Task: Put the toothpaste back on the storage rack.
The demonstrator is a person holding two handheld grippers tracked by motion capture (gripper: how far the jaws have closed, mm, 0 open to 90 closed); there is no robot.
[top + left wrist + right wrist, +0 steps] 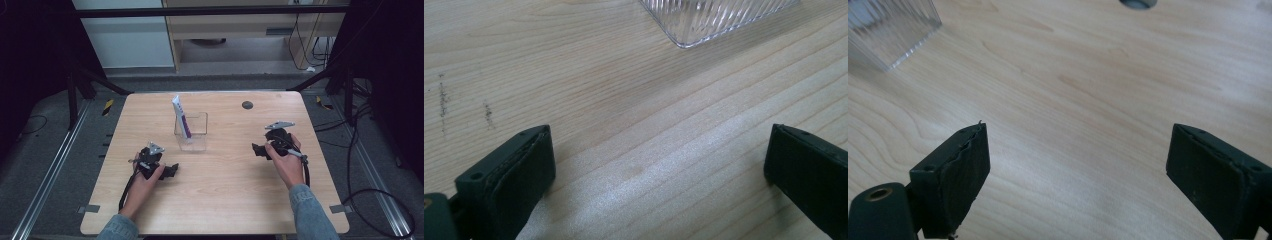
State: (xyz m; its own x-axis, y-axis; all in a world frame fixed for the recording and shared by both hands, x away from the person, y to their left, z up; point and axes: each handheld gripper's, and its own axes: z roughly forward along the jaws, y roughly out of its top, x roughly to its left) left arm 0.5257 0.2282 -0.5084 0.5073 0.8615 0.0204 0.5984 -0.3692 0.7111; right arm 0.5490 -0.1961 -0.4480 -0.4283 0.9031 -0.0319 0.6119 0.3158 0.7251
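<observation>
- Surface [225,200] of pale wood is seen, with a clear ribbed container [191,131] as landmark.
- A white-and-purple packet [181,117] is stood tilted inside the container.
- Left hand-held gripper [172,171] is held wide, near the container's front-left.
- Right hand-held gripper [256,150] is held wide, well apart to the container's right.

The table [225,200] is pale wood with a flowing grain of light tan and cream bands, marked by a few small dark specks [443,100] and one dark grey round spot [247,105] near its far edge. The clear container [191,132] is colourless, its walls ribbed with fine parallel lines. The packet [181,117] standing in it is white with a purple stripe down its side. The left hand-held gripper [172,170] is black with a grey plate on top, and the right hand-held gripper [256,149] is likewise black with a grey plate. Both sleeves [312,212] are blue denim. The floor [45,150] is grey, with yellow-and-black striped tape [107,106] beside the table.
</observation>
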